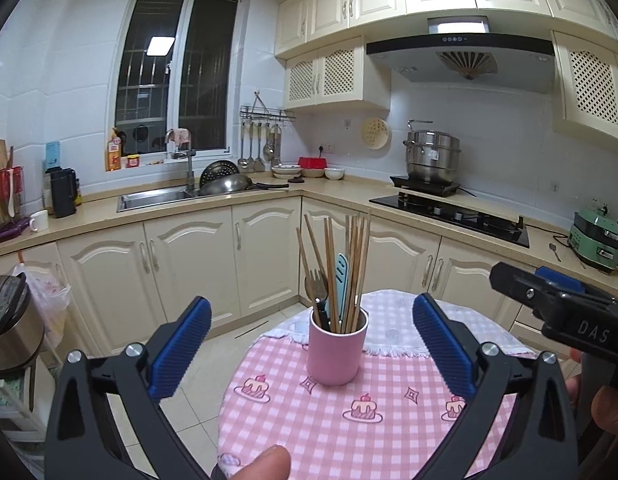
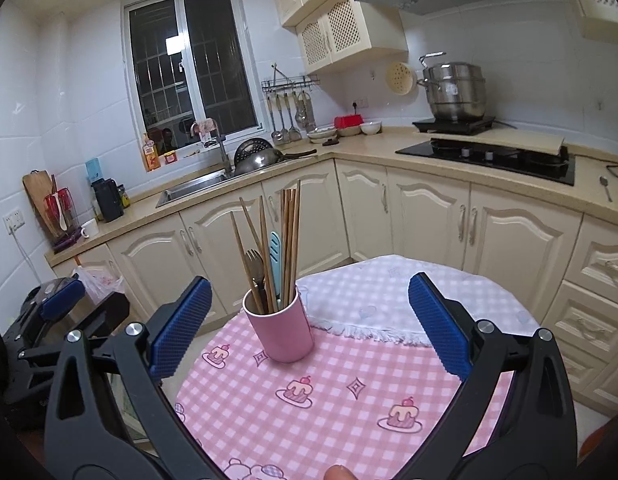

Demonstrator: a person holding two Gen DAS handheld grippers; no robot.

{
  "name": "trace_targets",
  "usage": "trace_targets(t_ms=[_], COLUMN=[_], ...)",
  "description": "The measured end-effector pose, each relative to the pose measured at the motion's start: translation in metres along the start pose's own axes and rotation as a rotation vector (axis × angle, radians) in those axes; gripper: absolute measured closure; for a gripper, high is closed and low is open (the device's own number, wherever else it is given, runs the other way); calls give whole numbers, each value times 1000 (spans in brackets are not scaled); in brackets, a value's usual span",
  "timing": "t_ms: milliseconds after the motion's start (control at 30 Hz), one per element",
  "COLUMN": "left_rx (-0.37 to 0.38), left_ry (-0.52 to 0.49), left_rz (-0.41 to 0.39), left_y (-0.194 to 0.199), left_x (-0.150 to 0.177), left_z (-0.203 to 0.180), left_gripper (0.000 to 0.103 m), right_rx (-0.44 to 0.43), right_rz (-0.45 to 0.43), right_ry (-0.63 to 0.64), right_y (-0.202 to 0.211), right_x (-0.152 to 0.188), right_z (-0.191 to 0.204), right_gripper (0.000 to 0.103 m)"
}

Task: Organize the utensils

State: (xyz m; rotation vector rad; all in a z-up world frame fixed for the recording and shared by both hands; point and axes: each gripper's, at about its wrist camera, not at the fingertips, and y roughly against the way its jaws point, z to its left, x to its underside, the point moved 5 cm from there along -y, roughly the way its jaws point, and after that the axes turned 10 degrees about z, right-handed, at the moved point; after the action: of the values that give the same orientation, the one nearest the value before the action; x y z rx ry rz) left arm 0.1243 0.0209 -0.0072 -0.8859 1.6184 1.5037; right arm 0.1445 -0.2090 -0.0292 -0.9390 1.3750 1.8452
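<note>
A pink cup [image 1: 336, 350] [image 2: 280, 327] stands upright on the pink checked tablecloth [image 1: 341, 416] [image 2: 309, 400]. It holds several wooden chopsticks [image 1: 359, 264] [image 2: 291, 236], a fork [image 1: 315, 280] [image 2: 253, 261] and a light blue utensil [image 1: 341, 276] [image 2: 274, 252]. My left gripper [image 1: 311, 344] is open and empty, held short of the cup. My right gripper [image 2: 309, 326] is open and empty too, the cup ahead near its left finger. The right gripper's body [image 1: 565, 308] shows at the right edge of the left wrist view; the left one [image 2: 61, 312] shows at the left of the right wrist view.
A white cloth [image 1: 401, 320] [image 2: 385, 300] covers the far half of the round table. Cream cabinets [image 1: 189, 264] [image 2: 429, 220], a sink [image 1: 157, 198], a hob [image 1: 457, 214] and a steel pot [image 1: 431, 156] line the counter behind. A rice cooker [image 1: 9, 320] stands at the left.
</note>
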Motion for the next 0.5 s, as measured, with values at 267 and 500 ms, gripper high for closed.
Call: trace_targets(t_ms=[267, 500], left_rx=[-46, -60], left_ry=[-11, -12], left_rz=[-37, -84], left_y=[37, 71], left_x=[14, 16], left_z=[0, 4], left_gripper=[4, 4], right_rx=[35, 67], right_rz=[-23, -53], right_ry=[26, 36], right_y=[28, 52], right_x=[17, 24], right_z=[11, 20], right_gripper=[6, 6])
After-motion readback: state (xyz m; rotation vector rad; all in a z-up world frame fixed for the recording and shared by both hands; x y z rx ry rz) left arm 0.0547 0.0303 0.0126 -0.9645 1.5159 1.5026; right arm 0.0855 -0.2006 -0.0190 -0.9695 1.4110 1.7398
